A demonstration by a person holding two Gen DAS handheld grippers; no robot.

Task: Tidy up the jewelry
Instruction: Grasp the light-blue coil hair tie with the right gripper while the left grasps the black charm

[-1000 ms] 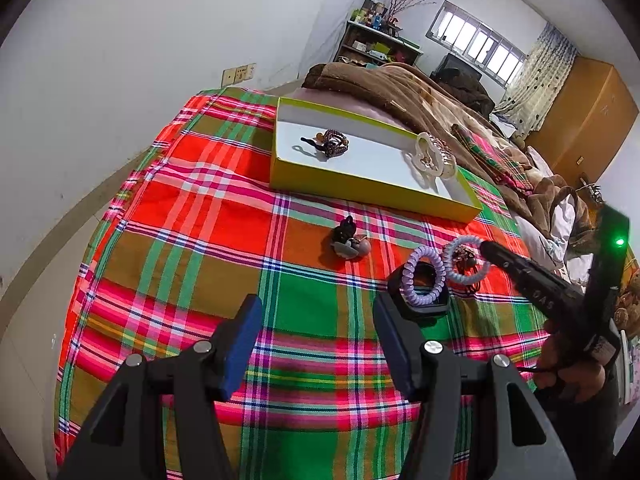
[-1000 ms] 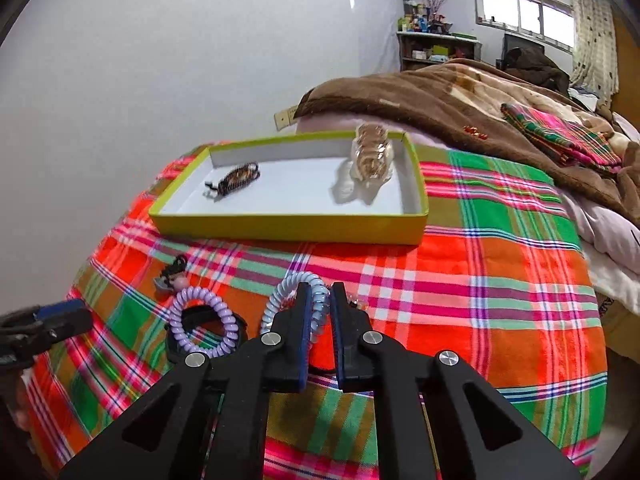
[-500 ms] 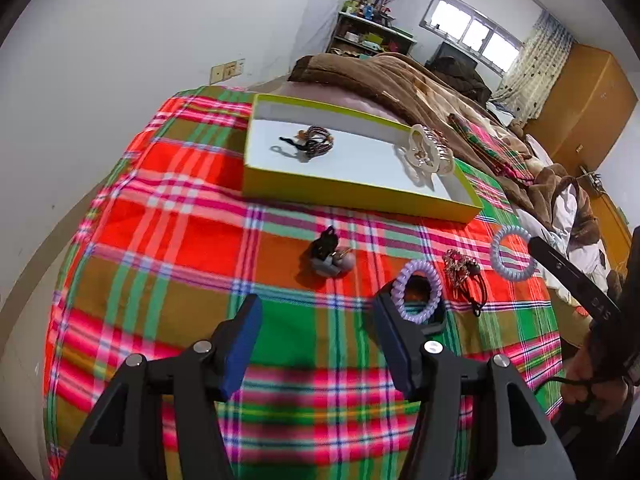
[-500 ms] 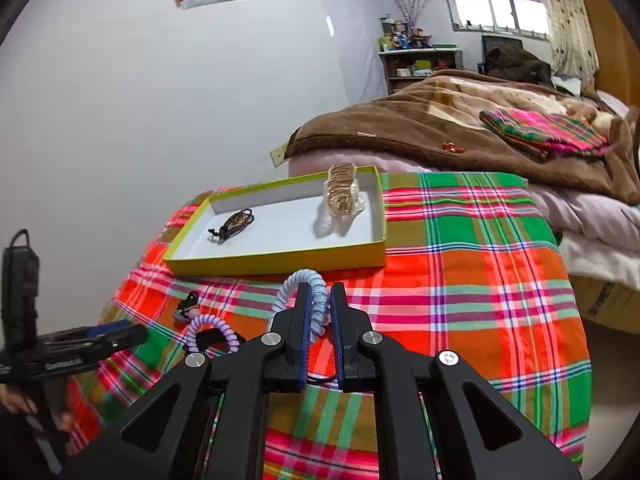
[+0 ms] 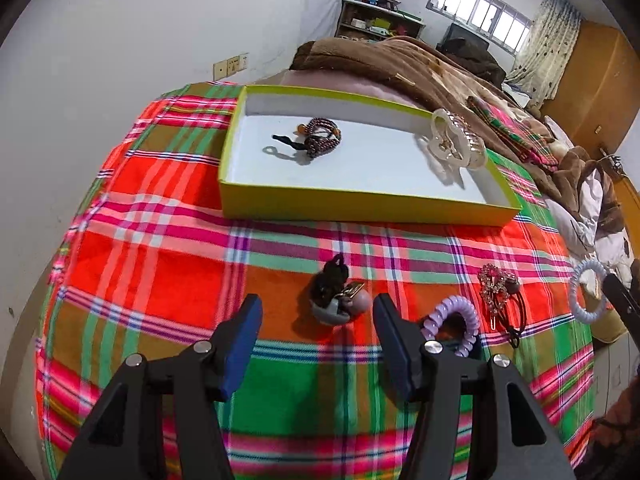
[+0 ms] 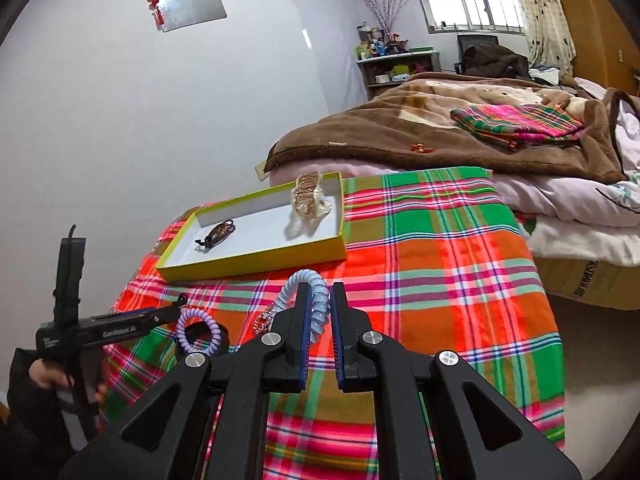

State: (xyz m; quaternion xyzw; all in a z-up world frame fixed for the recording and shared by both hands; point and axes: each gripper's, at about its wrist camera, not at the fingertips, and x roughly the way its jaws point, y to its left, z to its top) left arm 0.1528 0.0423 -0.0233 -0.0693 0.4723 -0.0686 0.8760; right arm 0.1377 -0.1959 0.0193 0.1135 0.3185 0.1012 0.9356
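Note:
My right gripper (image 6: pixel 319 298) is shut on a pale blue spiral hair tie (image 6: pixel 316 300) and holds it above the plaid cloth; the tie also shows at the right edge of the left wrist view (image 5: pixel 588 292). My left gripper (image 5: pixel 318 316) is open, low over the cloth, just short of a black and grey hair clip (image 5: pixel 338 296). A purple spiral tie (image 5: pixel 456 320) and a rhinestone clip with a dark band (image 5: pixel 500 290) lie to its right. The yellow-green tray (image 5: pixel 360 206) holds a beaded bracelet (image 5: pixel 320 138) and a clear claw clip (image 5: pixel 456 144).
The plaid cloth (image 5: pixel 160 272) covers the bed end. A white wall (image 5: pixel 120 40) is at the left. A brown blanket (image 6: pixel 420 128) and a folded plaid cloth (image 6: pixel 520 122) lie behind the tray. The bed edge drops off at the right (image 6: pixel 560 320).
My right gripper lifted the blue spiral tie off the cloth and rose up and away. My left gripper moved forward toward the black and grey clip, still open.

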